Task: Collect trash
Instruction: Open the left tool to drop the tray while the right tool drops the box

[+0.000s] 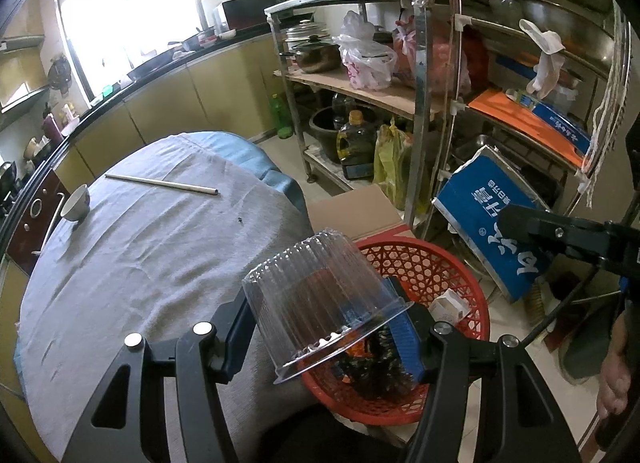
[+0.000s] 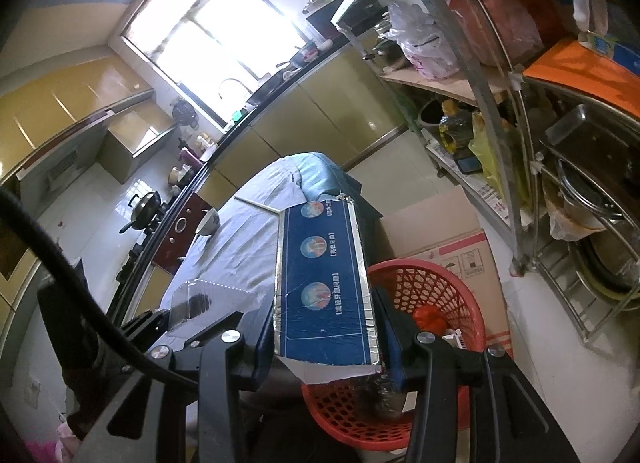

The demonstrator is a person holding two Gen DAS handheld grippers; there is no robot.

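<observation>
While both tools are loaded, nothing in hand has been dropped yet. Left tool (image 1: 324,327) is clamped on a clear plastic container (image 1: 320,295), held tilted just over the near rim of the red basket (image 1: 460,271). Right tool (image 2: 324,347) grips a long blue carton (image 2: 324,283), also above the basket. Basket already holds some trash — a small white box (image 1: 448,305) and dark wrappers. Left on the tabletop (image 1: 140,247): a bowl (image 1: 76,203) and a thin stick (image 1: 160,183) — judged about halfway.
</observation>
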